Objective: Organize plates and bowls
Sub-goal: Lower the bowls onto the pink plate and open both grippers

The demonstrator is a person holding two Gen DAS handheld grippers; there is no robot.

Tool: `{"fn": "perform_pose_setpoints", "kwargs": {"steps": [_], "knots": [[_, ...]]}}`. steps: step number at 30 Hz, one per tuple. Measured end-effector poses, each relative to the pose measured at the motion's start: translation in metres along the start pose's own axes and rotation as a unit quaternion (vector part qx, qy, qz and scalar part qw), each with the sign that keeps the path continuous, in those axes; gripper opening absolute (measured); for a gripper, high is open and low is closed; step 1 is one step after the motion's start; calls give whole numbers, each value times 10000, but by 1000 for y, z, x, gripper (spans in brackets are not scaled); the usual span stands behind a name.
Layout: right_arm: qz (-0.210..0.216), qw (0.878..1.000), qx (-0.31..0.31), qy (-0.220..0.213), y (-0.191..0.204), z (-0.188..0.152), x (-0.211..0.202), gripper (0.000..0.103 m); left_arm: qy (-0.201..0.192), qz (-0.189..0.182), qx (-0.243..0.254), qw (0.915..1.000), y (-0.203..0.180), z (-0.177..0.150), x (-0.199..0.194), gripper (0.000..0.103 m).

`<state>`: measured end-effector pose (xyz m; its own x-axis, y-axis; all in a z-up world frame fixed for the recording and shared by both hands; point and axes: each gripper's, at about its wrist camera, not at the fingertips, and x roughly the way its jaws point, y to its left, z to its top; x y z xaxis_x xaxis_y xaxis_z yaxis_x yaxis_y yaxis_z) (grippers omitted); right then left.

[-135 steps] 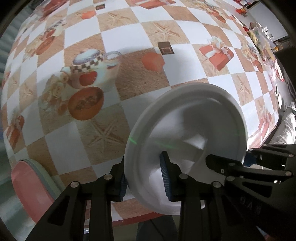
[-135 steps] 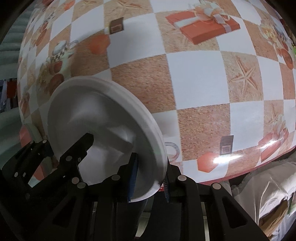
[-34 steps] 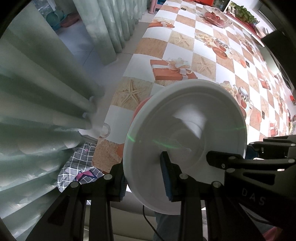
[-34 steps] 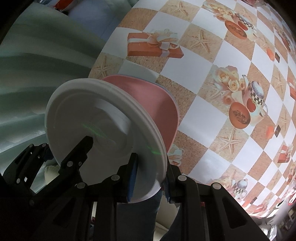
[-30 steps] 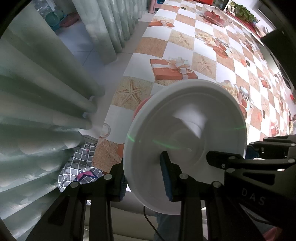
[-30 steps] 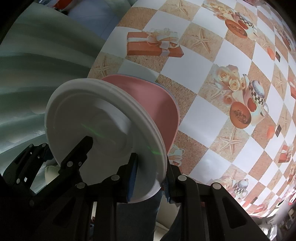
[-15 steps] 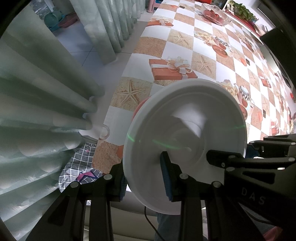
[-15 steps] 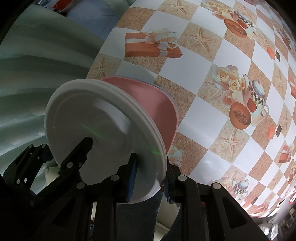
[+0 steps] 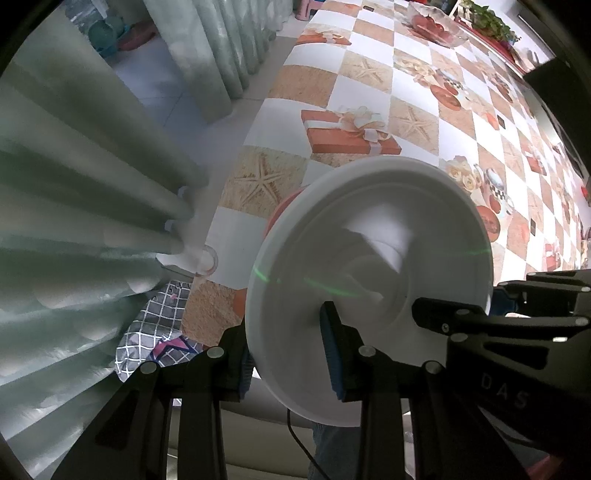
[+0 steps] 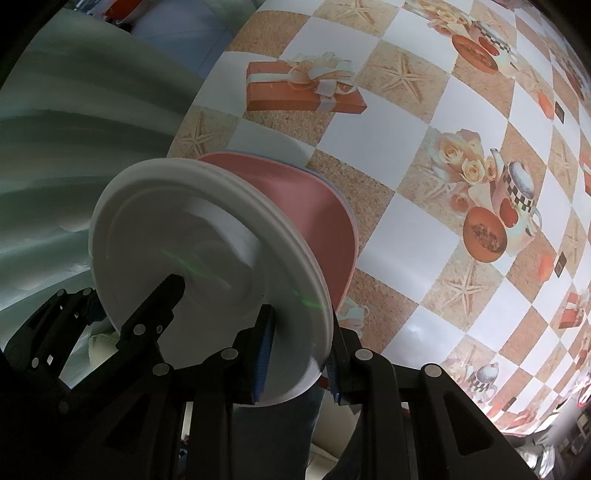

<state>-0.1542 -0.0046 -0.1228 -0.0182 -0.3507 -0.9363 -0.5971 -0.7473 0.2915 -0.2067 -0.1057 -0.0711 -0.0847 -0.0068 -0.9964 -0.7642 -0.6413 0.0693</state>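
Note:
A white plate (image 9: pixel 369 280) hangs above the table's near corner, gripped from both sides. My left gripper (image 9: pixel 291 360) is shut on its left rim, blue pads on either face. My right gripper (image 10: pixel 299 363) is shut on the opposite rim of the white plate (image 10: pixel 207 266); its black fingers (image 9: pixel 480 314) show at the right of the left wrist view. Directly under the white plate lies a pink plate (image 10: pixel 314 206) on the checkered tablecloth (image 10: pixel 388 122), atop a pale bluish plate whose edge just peeks out. In the left wrist view only a sliver of the pink plate (image 9: pixel 280 214) shows.
Grey-green curtains (image 9: pixel 92 166) hang left of the table, close to its edge. A checked cloth (image 9: pixel 159 328) lies below the table corner. Far along the table stands a glass bowl of red fruit (image 9: pixel 436 26). A cable (image 9: pixel 299 443) dangles below the plate.
Since several seconds ago both grippers carried the white plate from mid-table to above the pink plate at the corner. Over the last second nothing has visibly moved.

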Motion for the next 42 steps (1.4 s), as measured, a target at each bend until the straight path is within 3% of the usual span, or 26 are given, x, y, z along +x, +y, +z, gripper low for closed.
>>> {"fn": "perform_pose_setpoints", "kwargs": {"steps": [6,11,15,17,19,22,28,33,39,42], "knots": [[2,10000,7,-28,-2,-1,-2,27,-60,-50,-44,10000,2,0,0,36],[-113,9999,113,-34,-8,-5,-5,32,-188,-26,-65,9998,3,1,-2,57],[-240,9994,238,-124,-17,-6,-9,57,-352,45,-163,9992,10,2,-7,69],[-182,9992,305,-166,-21,-7,-11,63,-401,42,-242,9989,15,3,-7,77],[-165,9990,365,-210,-25,-8,-15,82,-461,51,-317,9984,20,2,-10,78],[-73,9987,405,-299,-32,-8,-24,97,-412,2,-289,9987,23,3,-11,78],[-213,9989,352,-220,-36,-6,-38,97,-355,210,148,9990,12,0,-18,78],[-155,9980,240,-569,-36,-10,-70,97,-471,285,402,9977,5,-2,-32,82],[-178,9961,-14,-860,-16,-20,-111,97,-783,117,500,9956,3,1,-66,83],[-135,9953,-78,-958,-7,-27,-126,98,-1009,232,599,9928,-1,0,-90,85]]}}
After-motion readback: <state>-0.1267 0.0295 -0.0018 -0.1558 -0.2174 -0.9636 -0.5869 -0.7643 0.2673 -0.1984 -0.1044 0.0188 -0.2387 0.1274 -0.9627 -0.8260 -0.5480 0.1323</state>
